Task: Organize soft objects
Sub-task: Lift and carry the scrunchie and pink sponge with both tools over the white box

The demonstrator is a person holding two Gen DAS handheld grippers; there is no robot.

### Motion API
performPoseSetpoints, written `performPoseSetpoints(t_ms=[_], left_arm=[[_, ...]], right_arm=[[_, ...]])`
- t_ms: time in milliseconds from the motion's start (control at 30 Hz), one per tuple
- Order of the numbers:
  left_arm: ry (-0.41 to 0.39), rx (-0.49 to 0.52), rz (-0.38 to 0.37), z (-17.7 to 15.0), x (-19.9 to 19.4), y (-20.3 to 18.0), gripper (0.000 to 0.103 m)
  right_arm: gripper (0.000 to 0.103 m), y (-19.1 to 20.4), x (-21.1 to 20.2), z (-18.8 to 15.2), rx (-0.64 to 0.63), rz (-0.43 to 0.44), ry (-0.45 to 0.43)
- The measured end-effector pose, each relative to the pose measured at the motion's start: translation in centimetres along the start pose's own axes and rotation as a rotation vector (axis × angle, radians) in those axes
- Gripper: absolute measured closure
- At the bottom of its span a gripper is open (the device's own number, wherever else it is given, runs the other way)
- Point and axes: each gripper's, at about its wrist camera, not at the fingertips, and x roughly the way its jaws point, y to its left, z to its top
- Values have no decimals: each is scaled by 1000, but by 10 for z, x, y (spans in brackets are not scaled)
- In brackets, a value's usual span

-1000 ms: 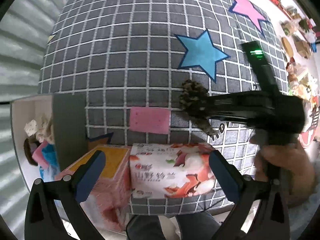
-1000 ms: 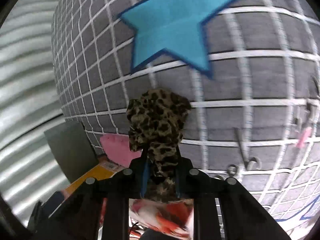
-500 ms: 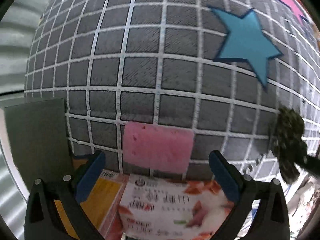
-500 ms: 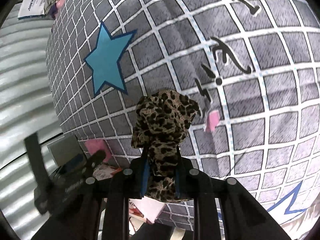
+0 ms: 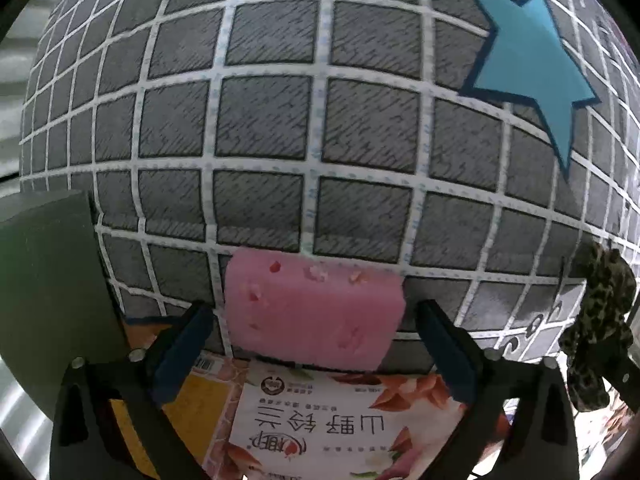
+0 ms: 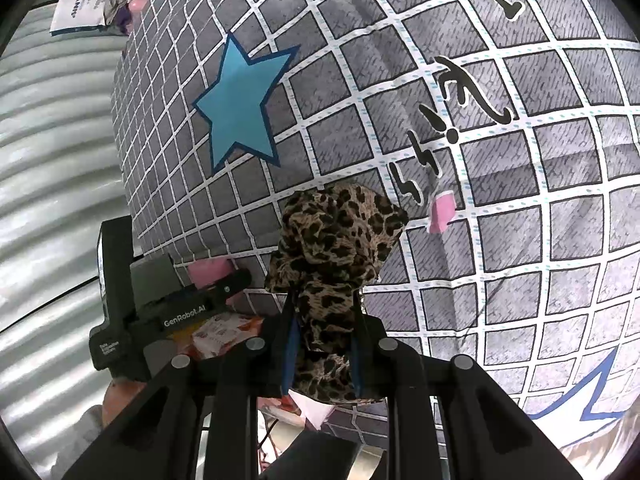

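Between the blue pads of the left gripper lies a pink sponge, flat on the grey checked bedcover close to its near edge. The jaws stand wide and are just beginning to close, with the sponge in the gap but neither pad touching it yet. Just nearer than the sponge, at that same edge, sit a tissue pack printed with flowers and a yellow pack; a grey box wall rises at the left. To do this step well, I judge the pads should drop level with the sponge's short ends, squeeze evenly without crushing the foam, and stay clear of the tissue pack. The right gripper is clenched on a leopard-print cloth, held above the bedcover beside a blue star; keeping it aside leaves the left hand room.
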Motion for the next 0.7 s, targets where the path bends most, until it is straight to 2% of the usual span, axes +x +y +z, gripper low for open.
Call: performPoseSetpoints(t_ms=[133, 200, 367, 500, 700], left_arm=[[-44, 15, -59, 6, -9, -11, 29], [-61, 25, -65, 4, -13, -16, 30], [-170, 64, -44, -9, -45, -19, 30], [-250, 135, -27, -19, -74, -27, 30], [-321, 219, -22, -37, -108, -35, 30]], right_arm=[[81, 1, -3, -3, 5, 6, -8], [81, 2, -4, -4, 3, 3, -13], [81, 8, -5, -6, -11, -12, -26], [81, 17, -7, -9, -28, -27, -37], [81, 34, -9, -15, -56, -51, -57]])
